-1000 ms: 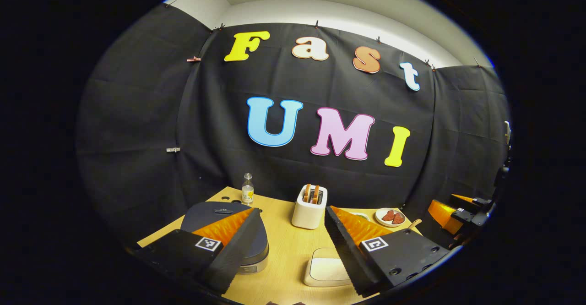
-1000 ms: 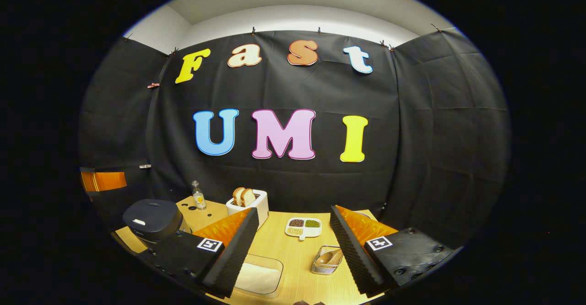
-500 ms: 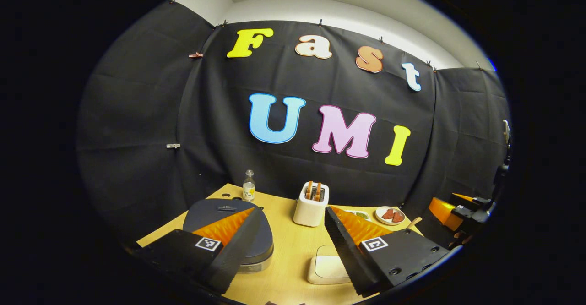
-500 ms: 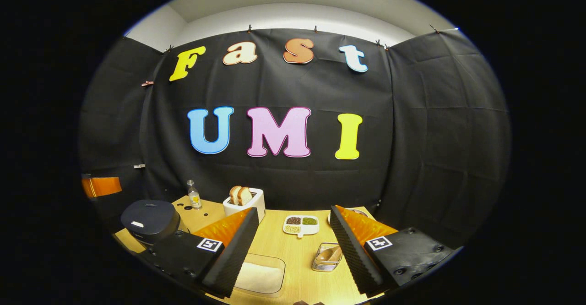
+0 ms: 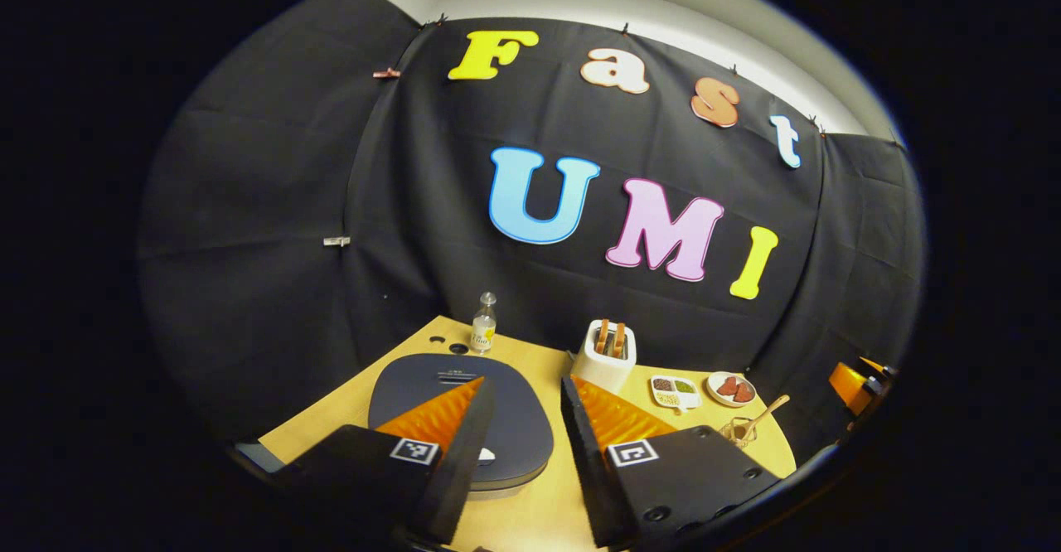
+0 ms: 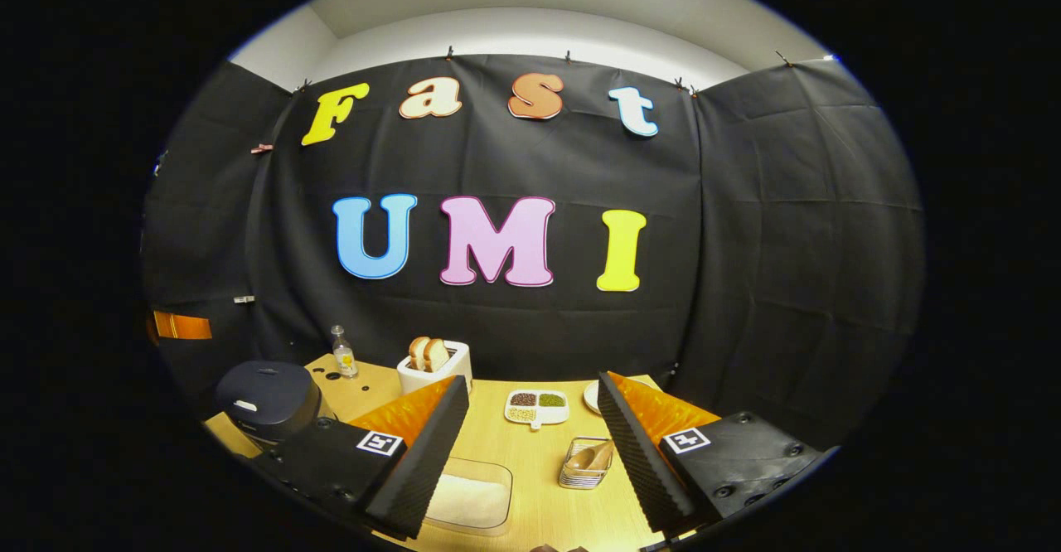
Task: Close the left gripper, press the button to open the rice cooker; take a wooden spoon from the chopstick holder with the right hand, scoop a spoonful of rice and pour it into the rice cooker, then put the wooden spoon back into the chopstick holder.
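Plainly the rice cooker [image 5: 461, 411] is not yet opened: its dark, rounded-square lid lies flat and smooth right under the left tongs [image 5: 524, 419], with a small pale button [image 5: 486, 455] showing just ahead of their left finger. These tongs stand at a narrow gap with nothing between them, so by my reading the closing step is only partly done and the press is yet to come.

Everything after that is left too. Out past the right finger of the left tongs, the wooden spoon [image 5: 764, 414] leans in the chopstick holder [image 5: 734, 432], its thin handle tilted up and away. From the right gripper view, the holder [image 6: 587, 467] is a wire basket sitting between the fingers of the right tongs [image 6: 533, 444], nearer the right one, and those tongs are wide and empty. Just inside their left finger lies a shallow clear tray of white rice [image 6: 469, 498], rounded at the corners.

The pale wood-grain counter [image 6: 539, 452] carries it all. Farther ahead stand a white toaster [image 6: 434, 365] with bread, a divided dish of beans [image 6: 537, 405] and a small glass bottle [image 6: 341, 352].
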`<state>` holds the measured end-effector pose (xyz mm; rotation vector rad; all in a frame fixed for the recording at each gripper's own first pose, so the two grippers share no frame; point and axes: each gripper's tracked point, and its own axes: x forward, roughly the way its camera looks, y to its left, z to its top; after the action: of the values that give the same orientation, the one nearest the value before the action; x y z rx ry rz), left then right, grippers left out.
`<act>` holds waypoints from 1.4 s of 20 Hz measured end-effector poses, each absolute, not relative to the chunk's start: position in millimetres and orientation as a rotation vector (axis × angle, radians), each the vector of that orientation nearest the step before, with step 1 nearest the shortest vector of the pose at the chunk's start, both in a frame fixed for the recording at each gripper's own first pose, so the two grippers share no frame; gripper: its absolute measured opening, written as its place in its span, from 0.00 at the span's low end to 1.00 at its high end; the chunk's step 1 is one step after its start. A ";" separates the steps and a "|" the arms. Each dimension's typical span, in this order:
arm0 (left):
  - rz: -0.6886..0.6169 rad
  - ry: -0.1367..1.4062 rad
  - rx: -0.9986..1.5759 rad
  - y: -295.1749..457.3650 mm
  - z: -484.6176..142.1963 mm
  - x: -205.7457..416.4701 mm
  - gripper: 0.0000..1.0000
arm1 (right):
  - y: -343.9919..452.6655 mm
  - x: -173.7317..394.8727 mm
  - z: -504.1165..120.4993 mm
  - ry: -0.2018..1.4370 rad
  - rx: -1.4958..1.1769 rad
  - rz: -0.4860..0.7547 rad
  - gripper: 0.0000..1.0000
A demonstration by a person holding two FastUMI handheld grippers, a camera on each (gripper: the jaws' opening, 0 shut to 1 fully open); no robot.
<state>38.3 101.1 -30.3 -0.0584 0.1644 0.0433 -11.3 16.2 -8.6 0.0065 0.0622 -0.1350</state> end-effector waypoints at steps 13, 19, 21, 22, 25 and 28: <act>0.022 0.388 -0.067 136.2 -98.9 62.3 0.06 | -17.5 -37.4 -23.0 0.095 0.026 -0.278 0.98; 0.029 0.479 -0.034 142.8 -140.7 68.0 0.05 | -21.3 -47.5 -32.2 0.118 0.036 -0.317 0.98; 0.011 0.500 -0.032 141.2 -147.6 69.9 0.05 | -22.6 -50.8 -35.7 0.128 0.043 -0.333 0.98; 0.001 0.508 -0.033 139.8 -151.7 69.7 0.05 | -22.8 -52.4 -36.7 0.131 0.045 -0.342 0.98; -0.020 0.535 -0.027 139.2 -161.9 69.7 0.05 | -21.2 -58.7 -40.9 0.138 0.043 -0.369 0.98; -0.046 0.533 -0.017 138.5 -165.9 68.1 0.05 | -18.4 -64.2 -44.2 0.144 0.031 -0.397 0.96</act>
<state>68.1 138.5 -165.9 -0.0169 0.5334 -0.0461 -64.2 -18.4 -44.2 0.0312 0.1439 -0.3968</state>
